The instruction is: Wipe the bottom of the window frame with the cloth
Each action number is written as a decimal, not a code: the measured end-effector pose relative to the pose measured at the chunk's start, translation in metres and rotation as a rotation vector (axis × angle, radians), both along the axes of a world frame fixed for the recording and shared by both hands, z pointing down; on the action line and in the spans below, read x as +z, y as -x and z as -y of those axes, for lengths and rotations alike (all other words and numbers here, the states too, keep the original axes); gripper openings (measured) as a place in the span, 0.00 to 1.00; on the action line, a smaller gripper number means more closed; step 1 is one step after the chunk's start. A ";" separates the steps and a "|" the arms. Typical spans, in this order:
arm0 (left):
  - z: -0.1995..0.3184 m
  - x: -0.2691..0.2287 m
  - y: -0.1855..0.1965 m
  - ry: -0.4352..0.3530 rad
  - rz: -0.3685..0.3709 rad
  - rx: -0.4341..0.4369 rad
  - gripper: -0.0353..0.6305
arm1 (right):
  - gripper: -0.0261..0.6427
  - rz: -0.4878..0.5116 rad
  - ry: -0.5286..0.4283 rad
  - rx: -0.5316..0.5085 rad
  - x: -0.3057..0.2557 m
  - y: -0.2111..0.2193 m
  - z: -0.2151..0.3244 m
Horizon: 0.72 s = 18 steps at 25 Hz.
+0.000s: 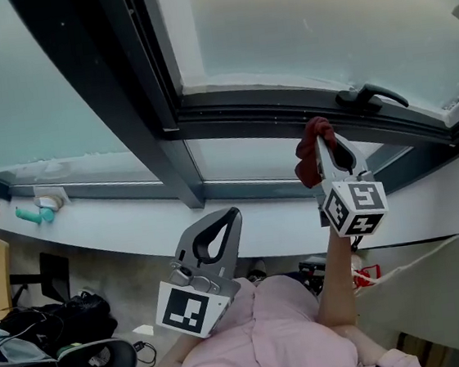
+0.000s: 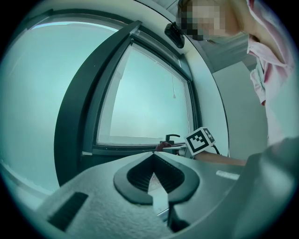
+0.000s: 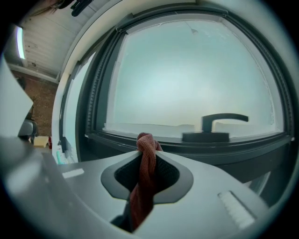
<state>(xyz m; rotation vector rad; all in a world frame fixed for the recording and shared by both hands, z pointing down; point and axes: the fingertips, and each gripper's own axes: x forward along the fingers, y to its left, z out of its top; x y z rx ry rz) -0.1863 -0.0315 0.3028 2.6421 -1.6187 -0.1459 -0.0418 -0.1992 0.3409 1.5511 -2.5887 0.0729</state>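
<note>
While the right gripper (image 3: 148,150) is pinching the red cloth (image 3: 145,179) lengthwise, bunched tip pointing up just left of the window handle (image 3: 223,123), the left gripper (image 2: 153,154) is hanging with jaws pressed together, empty; only the right gripper view is showing the cloth's tail.

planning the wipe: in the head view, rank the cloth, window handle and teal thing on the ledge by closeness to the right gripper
1. cloth, clamped in the right gripper
2. window handle, just up-right
3. teal thing, far left ledge

No text, label, brand or number can be read anywhere.
</note>
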 end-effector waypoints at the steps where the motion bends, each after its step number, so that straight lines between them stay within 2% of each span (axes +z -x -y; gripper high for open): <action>1: -0.002 -0.001 0.008 0.001 0.005 0.002 0.05 | 0.13 0.006 0.007 -0.039 0.001 0.023 -0.005; 5: -0.011 0.000 0.045 0.009 0.027 -0.007 0.05 | 0.13 0.012 0.029 -0.183 0.007 0.113 -0.027; 8: -0.018 -0.003 0.071 -0.002 0.010 -0.037 0.05 | 0.13 0.016 0.036 -0.258 0.013 0.166 -0.038; 13: -0.028 0.006 0.119 0.037 0.043 -0.053 0.05 | 0.13 -0.011 0.074 -0.310 0.027 0.235 -0.037; 18: -0.035 0.009 0.158 0.040 0.062 -0.097 0.05 | 0.13 -0.037 0.095 -0.326 0.046 0.283 -0.024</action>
